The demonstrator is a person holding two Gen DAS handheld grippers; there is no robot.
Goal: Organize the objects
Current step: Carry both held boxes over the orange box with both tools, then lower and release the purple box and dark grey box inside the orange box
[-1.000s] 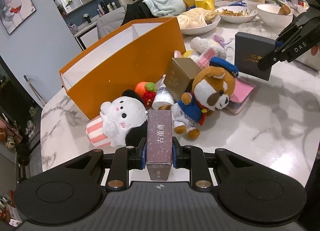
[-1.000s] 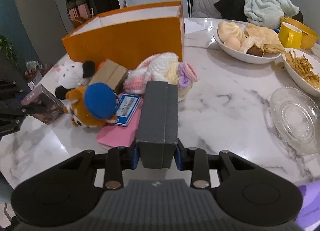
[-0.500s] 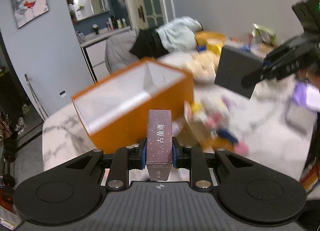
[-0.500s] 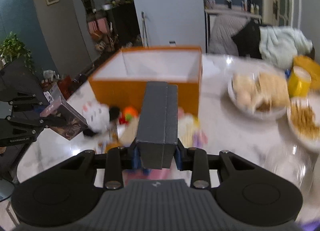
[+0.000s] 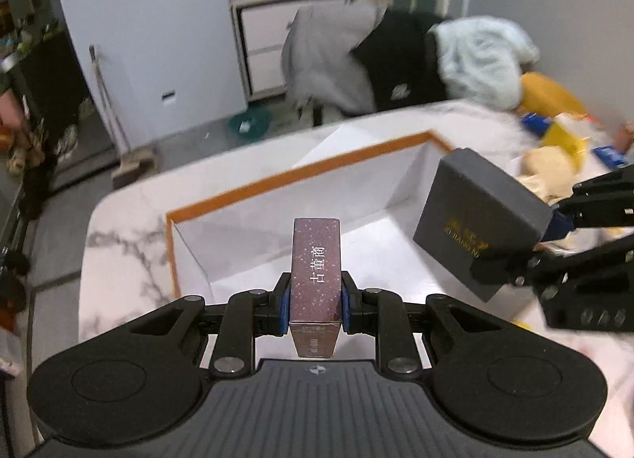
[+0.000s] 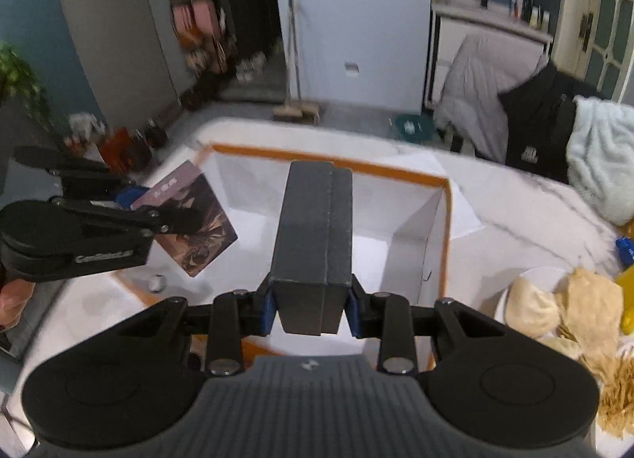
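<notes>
Above the orange-rimmed box (image 5: 301, 176) (smooth white card inside), the left gripper (image 5: 316, 309) clamps a slim speckled mauve carton (image 5: 316, 263). The right gripper (image 6: 311, 309) clenches a matte grey slab-shaped case (image 6: 315, 236) over it too.

Even, cool indoor light is seen in both views, with soft shadows inside the orange box (image 5: 301, 176). Heavy fisheye bending and dark corners are noticed at the edges. The food-side worktop (image 6: 527, 220) is smeared by motion blur, while nearby parts are kept sharp.

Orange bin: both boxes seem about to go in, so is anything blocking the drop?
Nothing visible: the purple box and dark grey box hang over the orange bin, whose white interior looks bare below them.
</notes>
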